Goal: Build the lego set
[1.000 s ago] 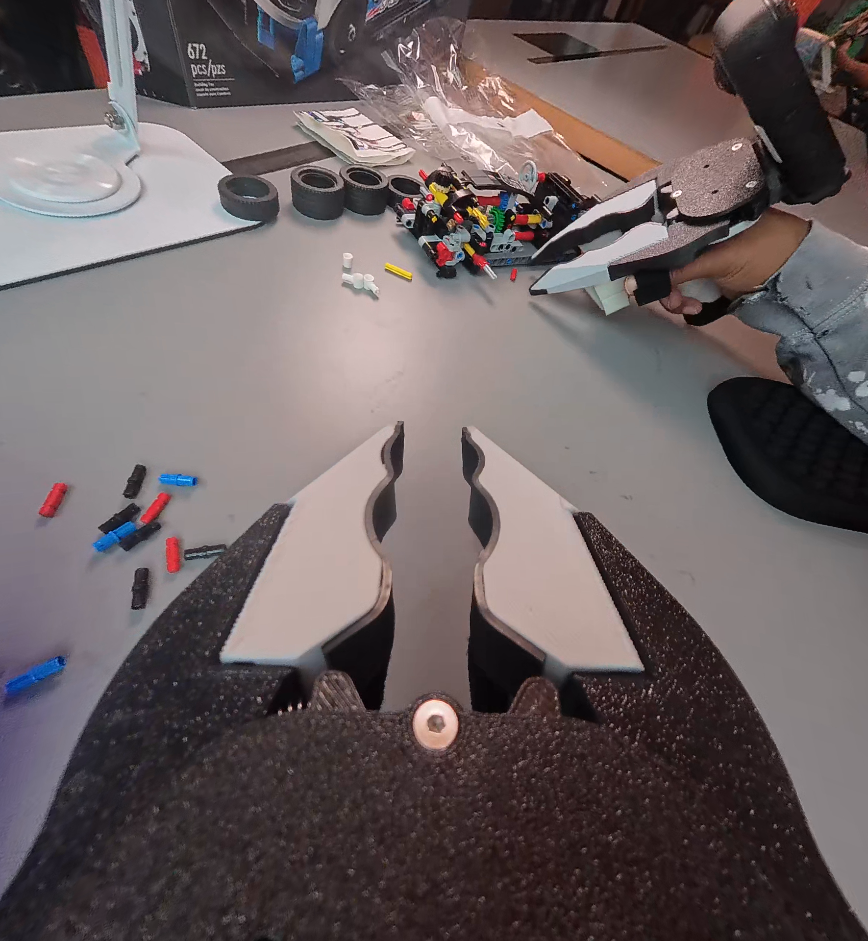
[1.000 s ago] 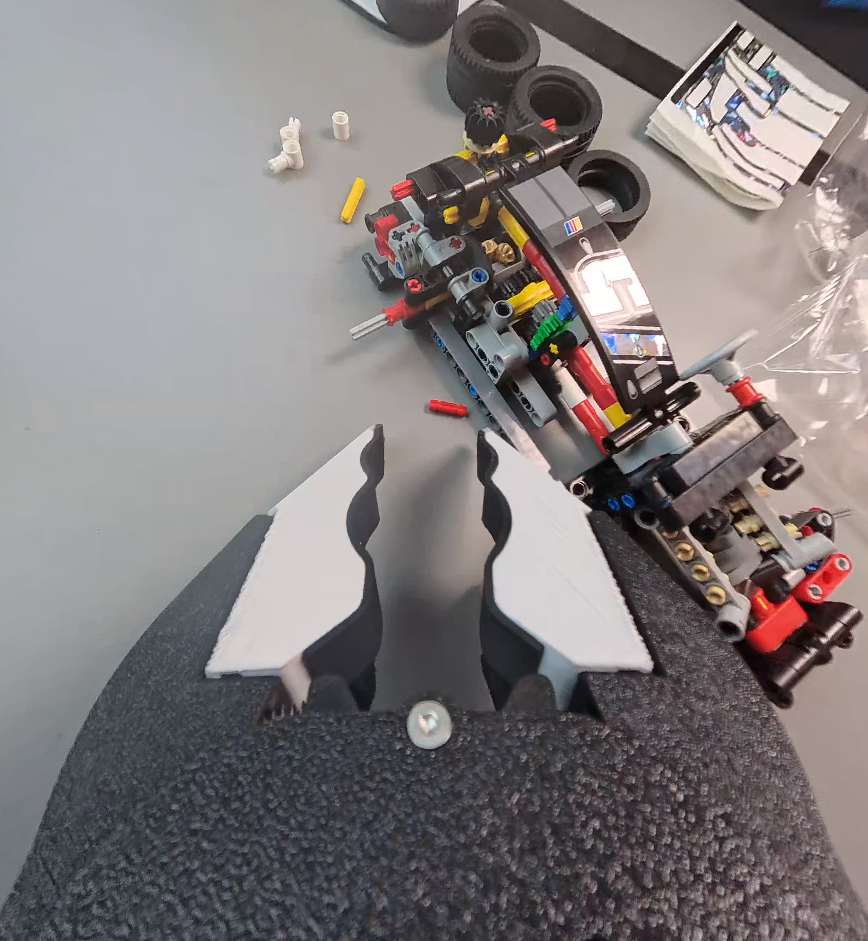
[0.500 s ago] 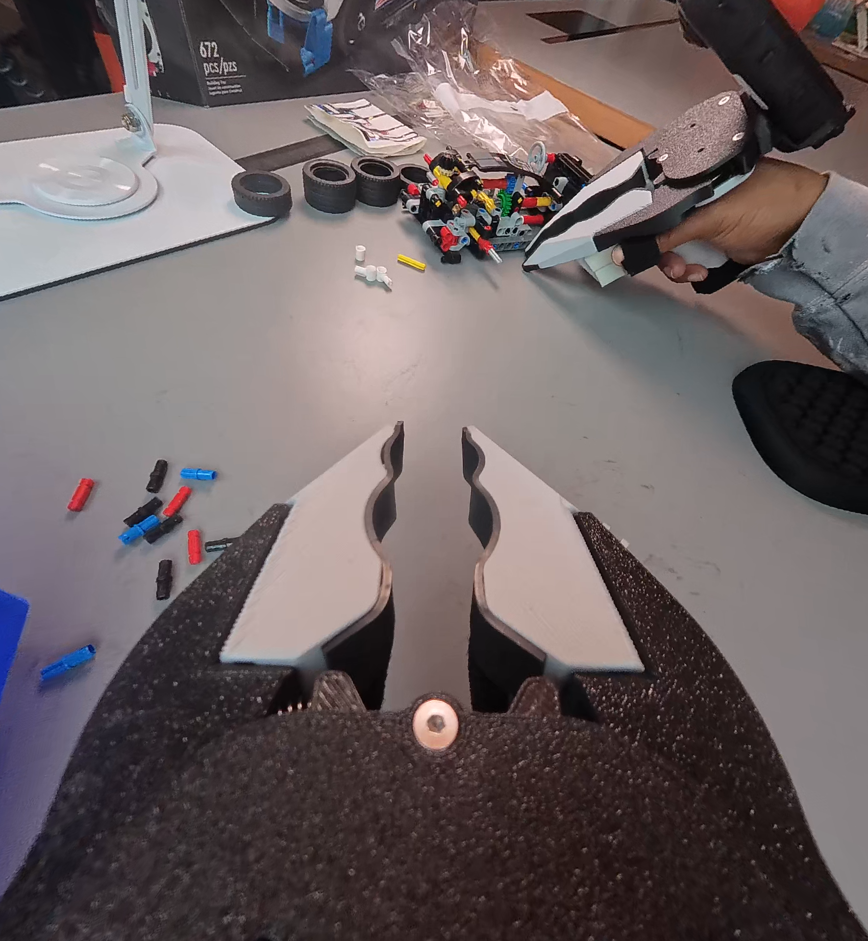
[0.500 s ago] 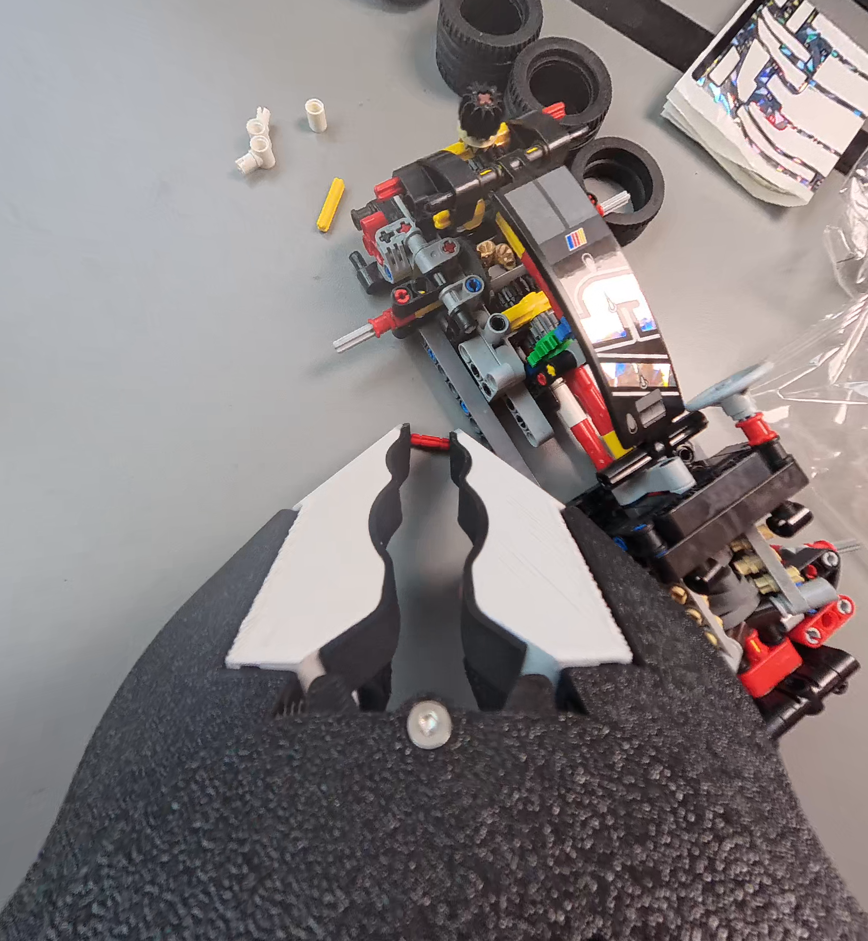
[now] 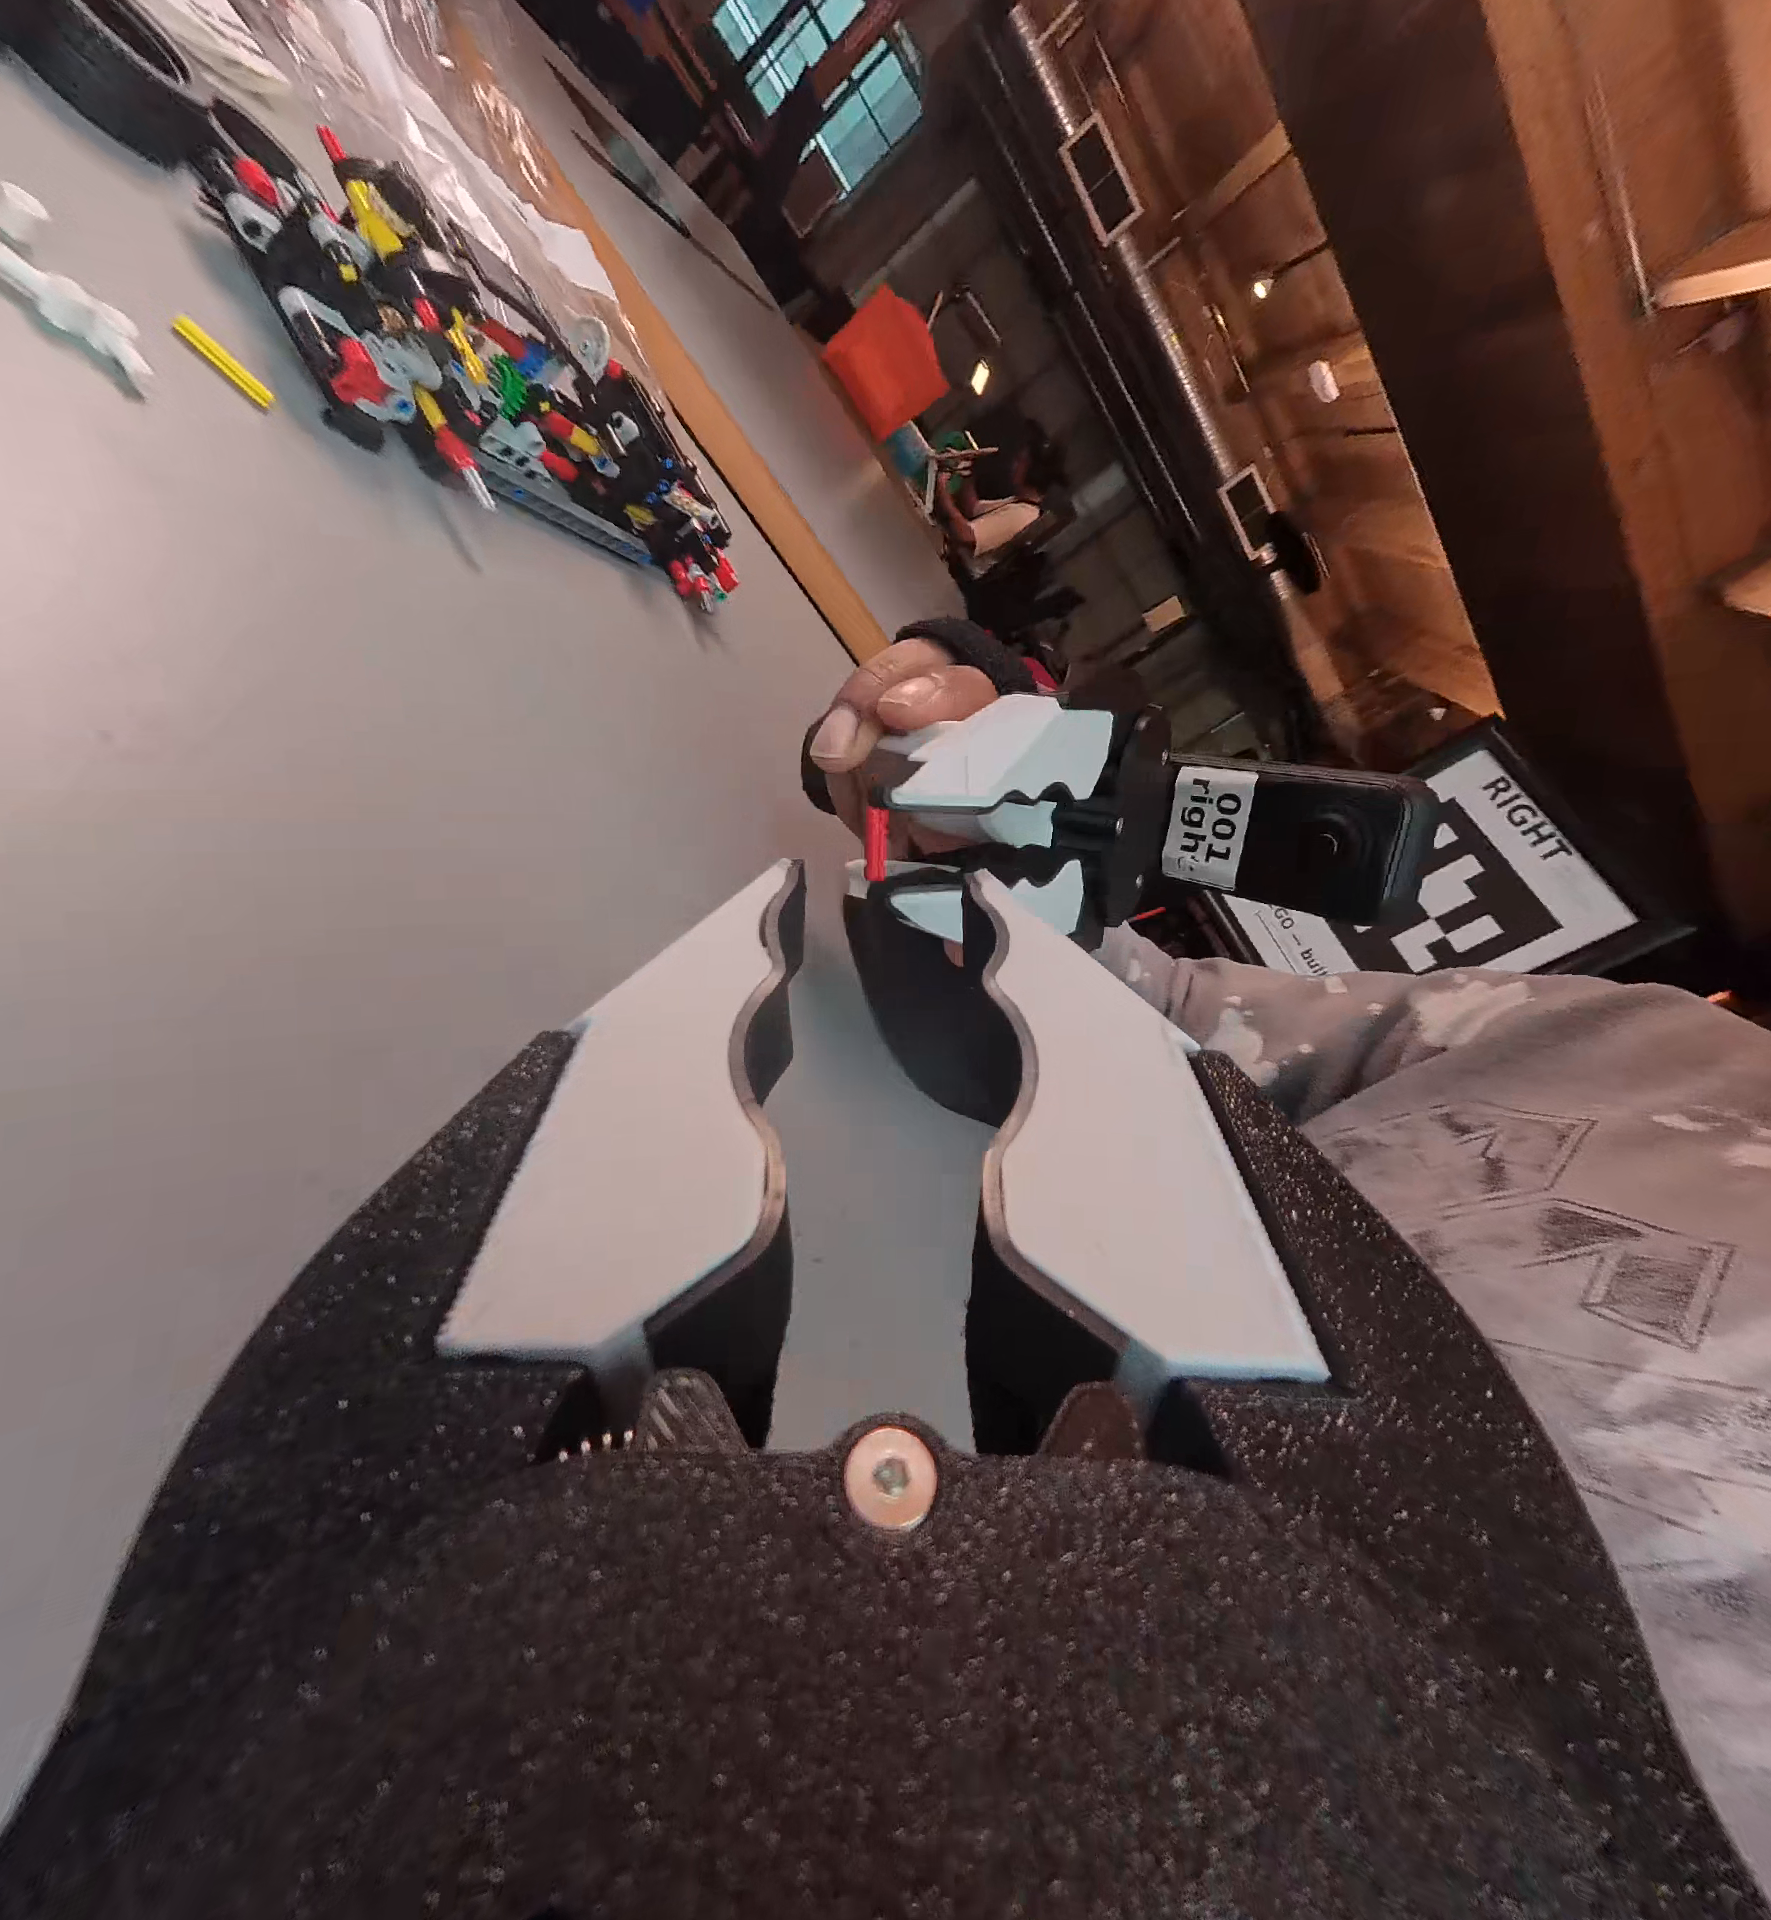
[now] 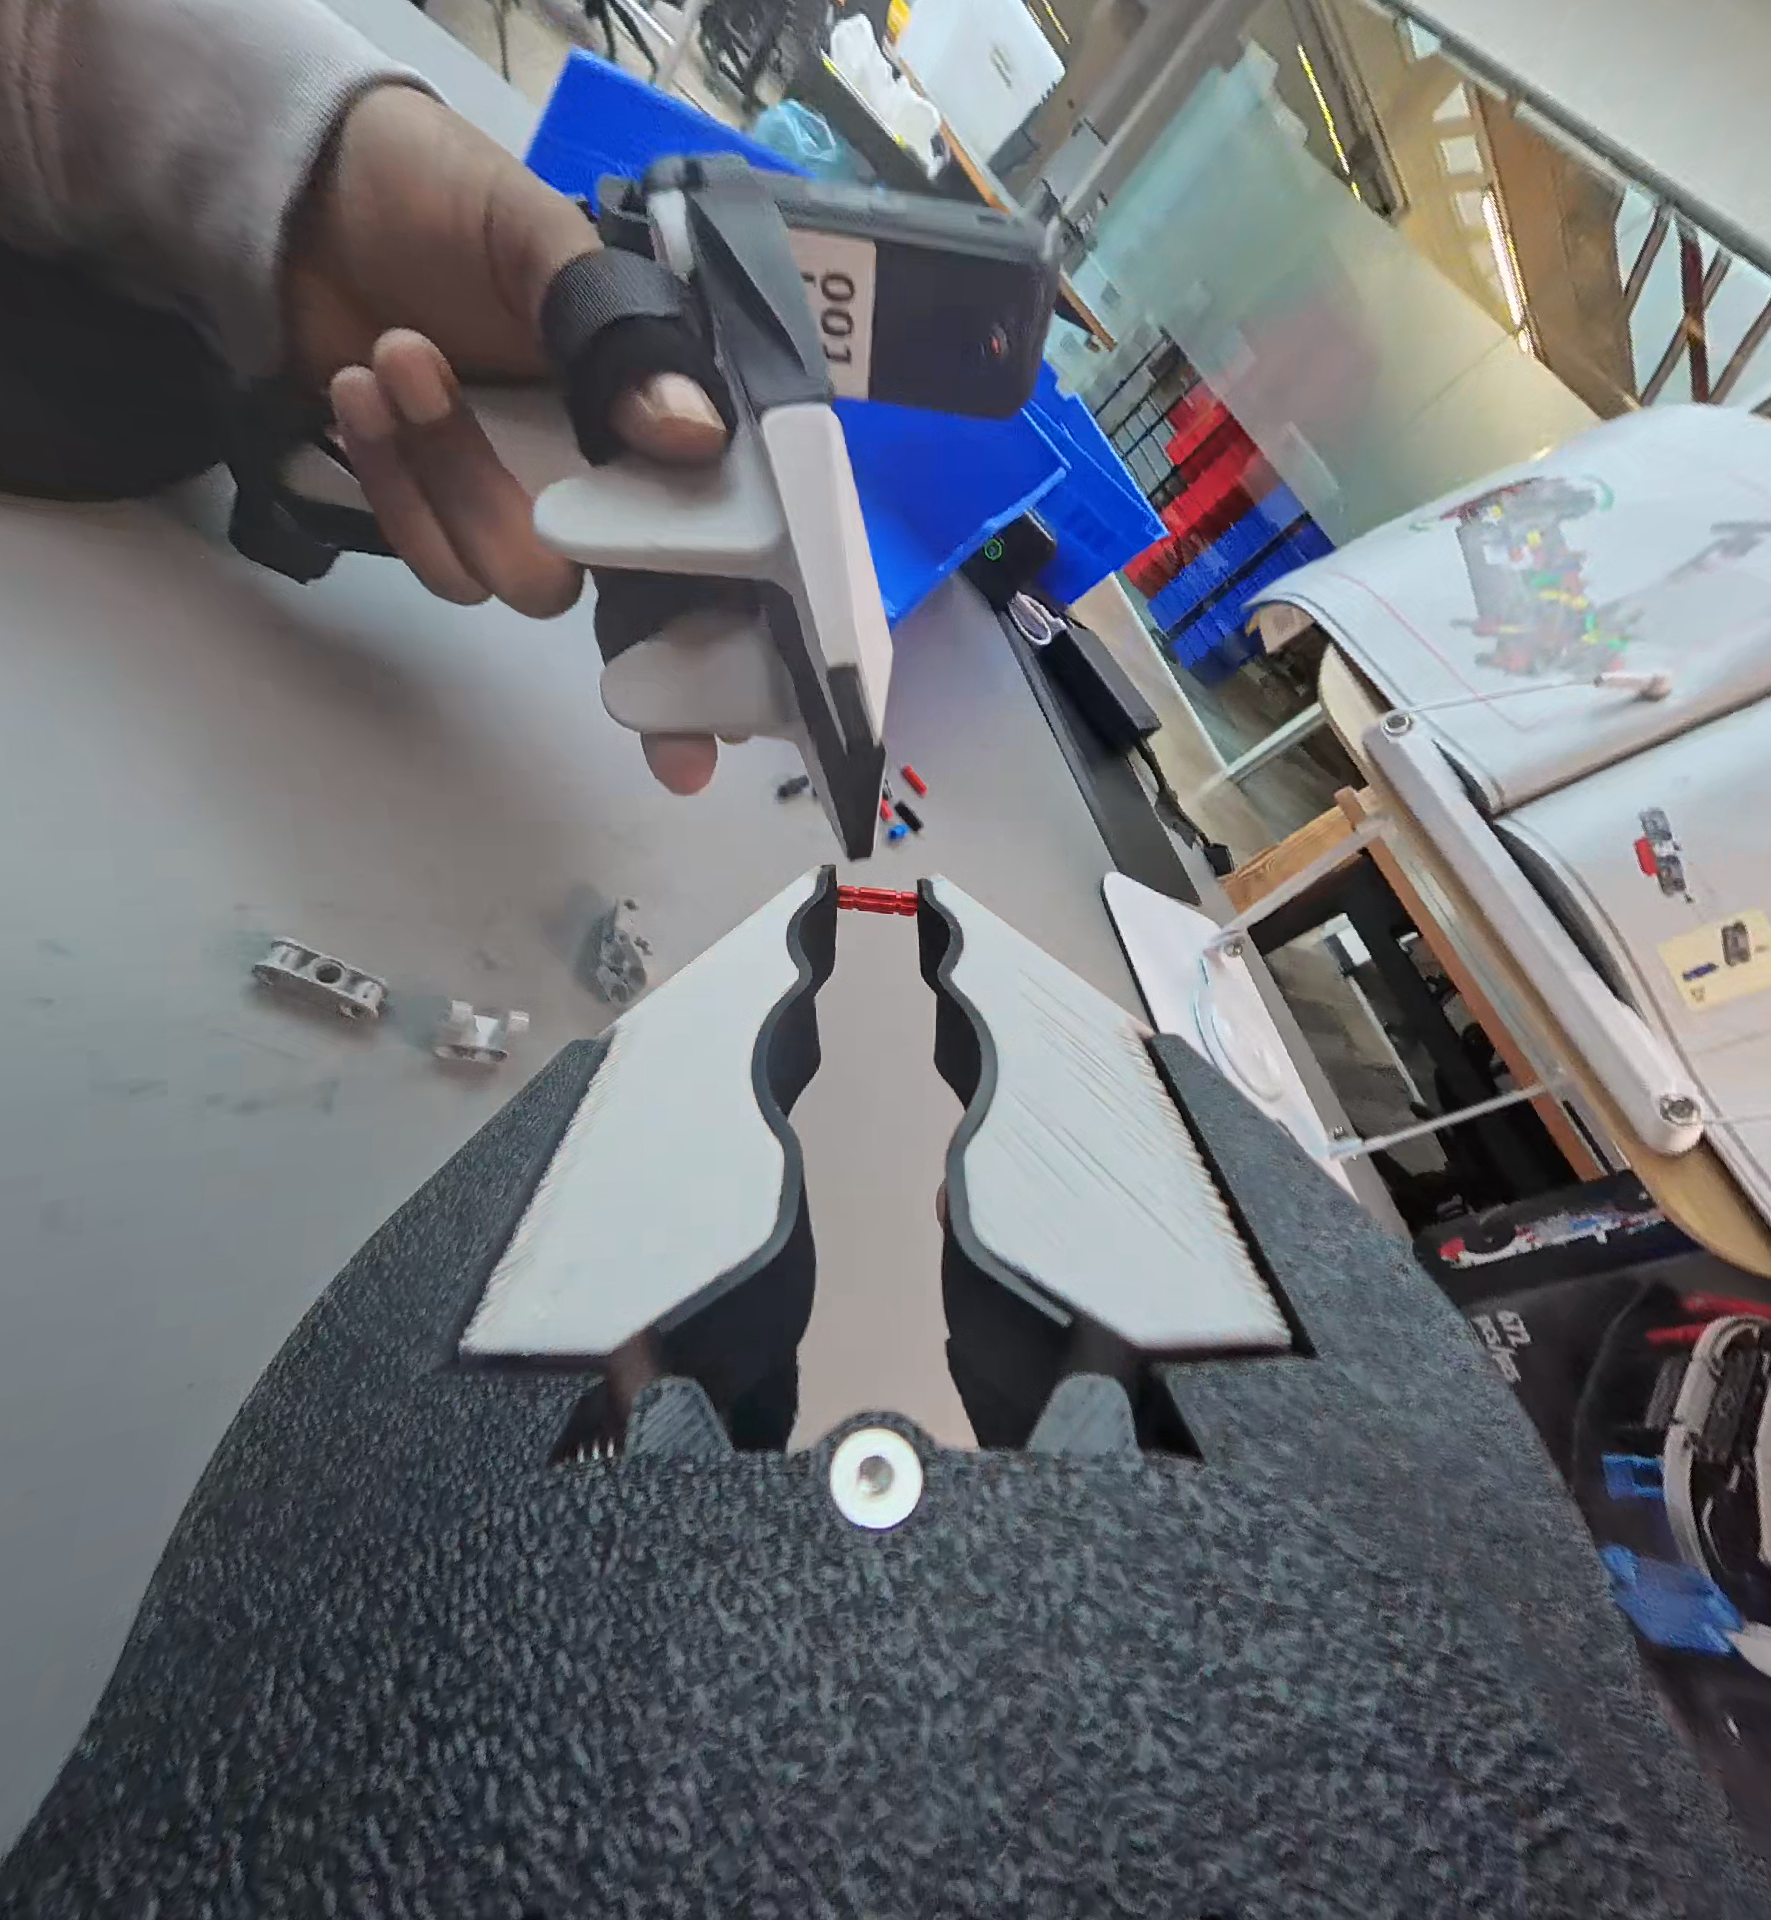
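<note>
My right gripper (image 6: 876, 894) is shut on a small red pin (image 6: 876, 899), held crosswise between its tips above the grey table (image 6: 133, 1143). My left gripper (image 5: 886, 878) is open and empty, its tips just short of the red pin (image 5: 876, 844). It faces my right gripper (image 5: 876, 842), and in the right wrist view the left gripper (image 6: 857, 847) points down at the pin. The partly built lego car (image 5: 465, 416) lies on the table at the far left, apart from both grippers.
A yellow axle (image 5: 221, 364) and white connectors (image 5: 60, 301) lie beside the car. Grey lego pieces (image 6: 320, 975) and small loose pins (image 6: 902, 800) lie on the table. Blue bins (image 6: 943, 488), the instruction booklet on its stand (image 6: 1587, 623) and the lego box (image 6: 1691, 1403) are at the right. The grippers are tip to tip, or close to it. Between my right fingertips and the yellow axle (image 5: 221, 364) there is roughly 20 centimeters.
My right gripper shut on the red pin beside the car, lifted it and turned toward my left gripper. My left gripper swung right and rolled, meeting it tip to tip.
</note>
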A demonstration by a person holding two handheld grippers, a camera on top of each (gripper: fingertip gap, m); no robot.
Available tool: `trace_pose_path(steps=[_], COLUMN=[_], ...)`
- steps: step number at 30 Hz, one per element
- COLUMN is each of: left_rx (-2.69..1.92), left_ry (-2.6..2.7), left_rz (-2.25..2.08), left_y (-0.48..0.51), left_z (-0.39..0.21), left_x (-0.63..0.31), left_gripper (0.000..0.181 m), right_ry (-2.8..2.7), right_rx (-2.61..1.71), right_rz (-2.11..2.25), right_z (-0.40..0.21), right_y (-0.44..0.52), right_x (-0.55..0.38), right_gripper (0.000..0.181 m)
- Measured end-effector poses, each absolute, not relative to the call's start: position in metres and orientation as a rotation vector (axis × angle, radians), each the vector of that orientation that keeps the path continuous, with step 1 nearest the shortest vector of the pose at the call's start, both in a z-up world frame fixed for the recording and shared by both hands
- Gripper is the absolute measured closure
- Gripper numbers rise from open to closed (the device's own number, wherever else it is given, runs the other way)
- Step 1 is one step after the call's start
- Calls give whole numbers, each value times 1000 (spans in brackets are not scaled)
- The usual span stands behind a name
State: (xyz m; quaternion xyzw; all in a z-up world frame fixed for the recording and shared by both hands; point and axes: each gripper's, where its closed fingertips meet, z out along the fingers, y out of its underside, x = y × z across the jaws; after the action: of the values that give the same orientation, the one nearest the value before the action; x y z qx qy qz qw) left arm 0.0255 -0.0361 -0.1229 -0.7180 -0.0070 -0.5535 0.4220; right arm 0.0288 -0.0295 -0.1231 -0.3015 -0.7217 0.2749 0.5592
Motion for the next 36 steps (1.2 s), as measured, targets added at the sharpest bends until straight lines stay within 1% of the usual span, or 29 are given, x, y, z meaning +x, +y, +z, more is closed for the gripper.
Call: trace_pose_path(steps=[5, 7, 10, 12, 14, 17, 18, 20, 24, 27, 30, 32, 34, 36], left_rx=[-1829, -1826, -1842, -1856, -1892, -2006, -2041, -2137, -2308, -2333, -2315, -2286, -2256, -2240], left_ry=[52, 74, 126, 177, 203, 159, 138, 104, 68, 75, 75, 59, 32, 9], left_rz=[-1402, -1380, -1341, -1242, -1021, -397, -206, 5, 64, 80, 47, 40, 48, 44], left_y=[-42, -42, -45, -45, -39, -23, -22, -25, -31, -29, -28, -32, -40, -52], left_z=[-126, -124, -124, -122, -125, -142, -149, -169, -209, -217, -213, -203, -187, -172], left_x=[37, 39, 40, 37, 20, -55, -83, -121, -142, -144, -143, -147, -153, -159], left_gripper=[163, 178, 180, 180, 180, 180, 179, 179, 178, 177, 164, 160, 160, 169], right_ry=[-1726, -1726, -1727, -1715, -1700, -1690, -1703, -1733, -1788, -1810, -1794, -1762, -1731, -1703], right_rx=[-673, -667, -665, -678, -713, -822, -857, -930, -966, -963, -983, -1004, -1023, -1043], right_rz=[685, 692, 702, 709, 714, 745, 754, 758, 717, 694, 706, 722, 743, 753], right_z=[-123, -122, -122, -122, -121, -126, -131, -144, -162, -168, -168, -164, -159, -156], right_y=[-48, -51, -53, -53, -47, -30, -25, -16, -12, -14, -12, -8, -5, -1], right_x=[26, 26, 27, 26, 25, 28, 29, 32, 32, 31, 31, 31, 31, 32], right_gripper=[169, 169, 169, 168, 163, 156, 156, 156, 158, 158, 159, 161, 162, 164])
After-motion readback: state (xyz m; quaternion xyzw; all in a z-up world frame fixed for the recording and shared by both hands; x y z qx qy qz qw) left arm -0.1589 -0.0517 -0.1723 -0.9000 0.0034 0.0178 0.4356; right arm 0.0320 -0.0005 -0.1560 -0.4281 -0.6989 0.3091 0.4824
